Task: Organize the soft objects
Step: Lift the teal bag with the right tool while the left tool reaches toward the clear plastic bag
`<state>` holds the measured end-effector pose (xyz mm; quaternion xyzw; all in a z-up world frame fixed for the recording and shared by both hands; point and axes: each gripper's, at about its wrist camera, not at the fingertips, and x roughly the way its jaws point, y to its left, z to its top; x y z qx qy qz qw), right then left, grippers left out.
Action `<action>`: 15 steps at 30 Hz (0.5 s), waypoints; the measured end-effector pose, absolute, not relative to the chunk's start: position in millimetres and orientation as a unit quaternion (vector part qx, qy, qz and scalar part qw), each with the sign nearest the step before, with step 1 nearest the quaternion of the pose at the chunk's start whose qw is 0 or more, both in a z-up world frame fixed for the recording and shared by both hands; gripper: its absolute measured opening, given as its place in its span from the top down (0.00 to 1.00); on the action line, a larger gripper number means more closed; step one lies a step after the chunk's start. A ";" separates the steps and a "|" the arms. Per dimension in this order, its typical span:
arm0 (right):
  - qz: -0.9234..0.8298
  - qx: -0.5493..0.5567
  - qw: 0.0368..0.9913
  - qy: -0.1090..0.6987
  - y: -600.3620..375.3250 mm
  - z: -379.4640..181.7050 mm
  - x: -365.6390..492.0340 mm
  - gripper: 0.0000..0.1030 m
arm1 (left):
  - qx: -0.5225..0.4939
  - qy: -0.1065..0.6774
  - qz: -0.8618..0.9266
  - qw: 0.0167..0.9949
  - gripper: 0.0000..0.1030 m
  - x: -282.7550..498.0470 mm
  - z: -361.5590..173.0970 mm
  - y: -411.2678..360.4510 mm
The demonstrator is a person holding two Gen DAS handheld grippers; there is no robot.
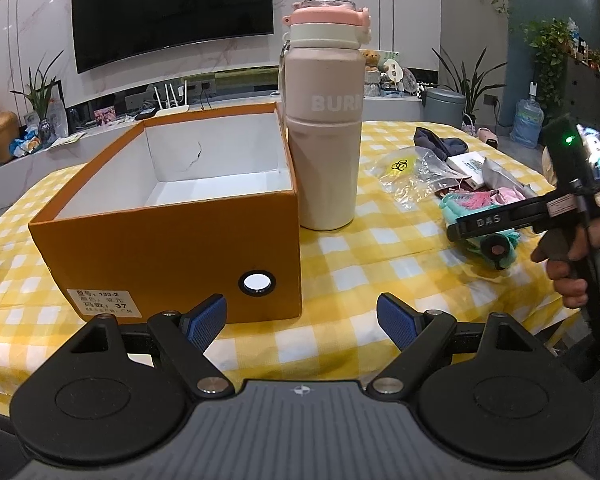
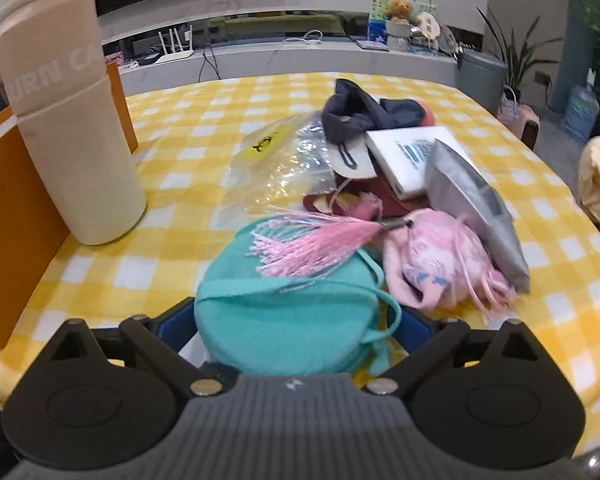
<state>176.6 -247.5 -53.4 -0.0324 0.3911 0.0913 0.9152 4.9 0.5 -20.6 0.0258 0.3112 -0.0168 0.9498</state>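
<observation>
An empty orange box (image 1: pixel 172 216) with a white inside stands on the yellow checked tablecloth (image 1: pixel 380 264). My left gripper (image 1: pixel 302 320) is open and empty just in front of the box. My right gripper (image 2: pixel 288 328) has its jaws on either side of a round teal knitted pouch (image 2: pixel 284 320), apparently shut on it. A pink tassel (image 2: pixel 316 240) lies on the pouch. Beside it lie a pink soft item (image 2: pixel 440 264) and a dark navy cloth (image 2: pixel 364 116). The right gripper (image 1: pixel 496 236) also shows in the left wrist view, over the pile.
A tall beige bottle (image 1: pixel 324 140) with a pink lid stands right of the box. A clear plastic bag (image 2: pixel 284 160), a white booklet (image 2: pixel 412 156) and a silver pouch (image 2: pixel 476 208) lie in the pile. A TV and shelf are behind the table.
</observation>
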 end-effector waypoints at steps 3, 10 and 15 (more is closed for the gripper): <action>0.092 -0.047 0.921 0.375 -245.4 -57.0 179.8 0.09 | 0.021 0.315 -0.015 0.949 0.04 6.8 -21.7 2.4; 0.129 0.112 0.912 0.374 -275.0 -44.5 186.1 0.15 | 0.024 0.320 -0.011 0.947 0.04 8.5 -24.1 1.9; 0.179 0.498 0.775 0.345 -339.7 -66.7 204.4 0.15 | 0.024 0.323 -0.012 0.946 0.04 8.5 -25.8 0.9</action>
